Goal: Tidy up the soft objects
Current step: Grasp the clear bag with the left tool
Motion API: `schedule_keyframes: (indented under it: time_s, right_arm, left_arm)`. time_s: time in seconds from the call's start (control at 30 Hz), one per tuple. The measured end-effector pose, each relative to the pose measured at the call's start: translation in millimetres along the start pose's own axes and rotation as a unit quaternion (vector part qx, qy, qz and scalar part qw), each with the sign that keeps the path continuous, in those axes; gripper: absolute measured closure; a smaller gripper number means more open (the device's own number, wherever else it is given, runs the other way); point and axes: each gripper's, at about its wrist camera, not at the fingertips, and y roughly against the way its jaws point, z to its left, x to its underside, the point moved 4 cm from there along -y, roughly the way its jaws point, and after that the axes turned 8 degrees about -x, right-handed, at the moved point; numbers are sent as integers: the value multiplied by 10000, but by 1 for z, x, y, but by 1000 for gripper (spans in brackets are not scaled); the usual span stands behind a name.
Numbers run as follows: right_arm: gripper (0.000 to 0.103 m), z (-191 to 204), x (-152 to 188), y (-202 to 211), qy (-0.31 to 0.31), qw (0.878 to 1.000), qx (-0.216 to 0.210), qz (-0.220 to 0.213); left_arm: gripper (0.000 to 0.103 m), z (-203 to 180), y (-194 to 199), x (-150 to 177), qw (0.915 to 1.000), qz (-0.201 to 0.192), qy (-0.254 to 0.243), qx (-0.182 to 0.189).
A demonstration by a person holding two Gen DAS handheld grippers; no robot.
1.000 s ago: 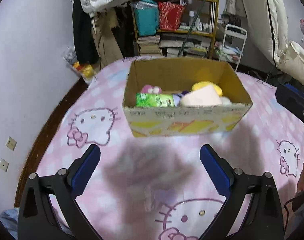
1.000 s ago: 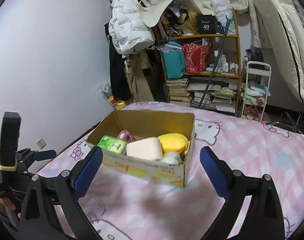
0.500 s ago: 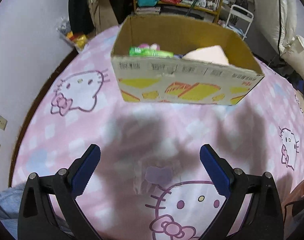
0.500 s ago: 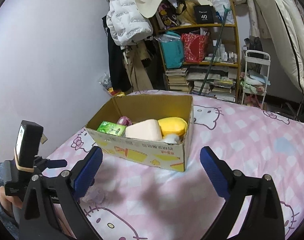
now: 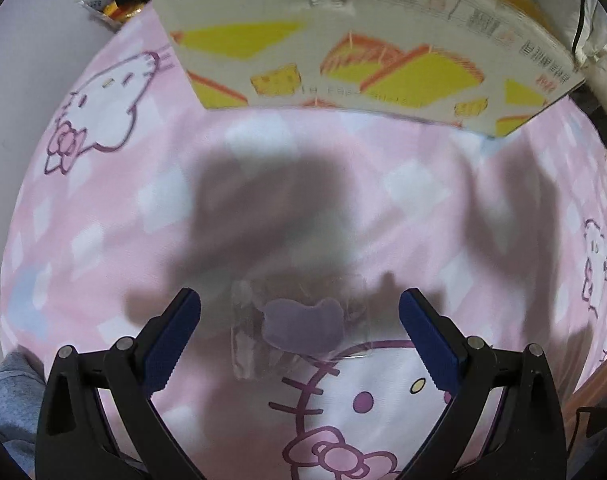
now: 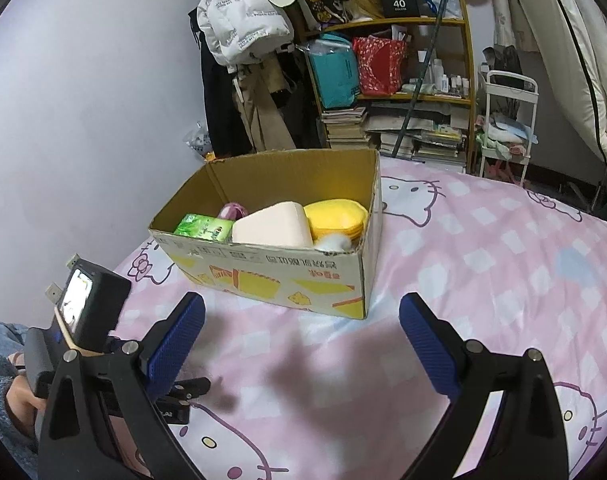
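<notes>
A clear plastic packet with a purple cat-shaped piece (image 5: 301, 326) lies flat on the pink bedspread. My left gripper (image 5: 299, 328) is open, low over the bed, with the packet between its blue pads. My right gripper (image 6: 301, 334) is open and empty, held above the bed in front of the cardboard box (image 6: 287, 280). The box holds a green tissue pack (image 6: 203, 229), a beige sponge block (image 6: 273, 229), a yellow sponge (image 6: 337, 216), a pink item (image 6: 232, 212) and a white fluffy item (image 6: 335, 243). The box front (image 5: 363, 48) fills the top of the left wrist view.
The bed has a pink Hello Kitty sheet (image 6: 503, 272). A wall (image 6: 83, 120) runs along its left side. Behind it stand a cluttered shelf (image 6: 403, 80), hanging coats (image 6: 243, 40) and a white cart (image 6: 507, 128). The left hand-held device (image 6: 83, 312) shows at lower left.
My left gripper has dropped down and forward toward the bed, so the clear packet now sits between its pads. My right gripper moved slightly closer to the box. Both stayed open.
</notes>
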Motion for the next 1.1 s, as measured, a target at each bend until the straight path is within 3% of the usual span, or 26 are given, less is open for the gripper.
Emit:
schedule_keyframes:
  time_s: [0.1, 0.27, 0.4, 0.67, 0.87, 1.0, 1.1]
  right_arm:
    - [1, 0, 1, -2, 3, 10000, 9, 28]
    - [1, -1, 2, -2, -19, 10000, 12, 64]
    - [1, -2, 2, -3, -36, 10000, 14, 66]
    - [1, -4, 2, -1, -67, 10000, 17, 36]
    - [1, -7, 1, 2, -137, 9999, 43, -68]
    - [1, -9, -2, 5, -174, 9997, 70, -167]
    - [1, -10, -6, 9, -192, 9994, 90, -271]
  left_arm:
    - [5, -4, -12, 3, 9997, 214, -89, -50]
    - [6, -6, -17, 4, 9997, 243, -70, -35]
    - [27, -6, -13, 6, 9999, 144, -36, 17]
    - [32, 8, 5, 5, 9999, -99, 64, -28]
    - [32, 18, 48, -2, 9945, -984, 304, -160]
    - [32, 29, 86, -8, 9818, -1833, 480, -137]
    - [33, 35, 120, -13, 9642, -2574, 620, -134]
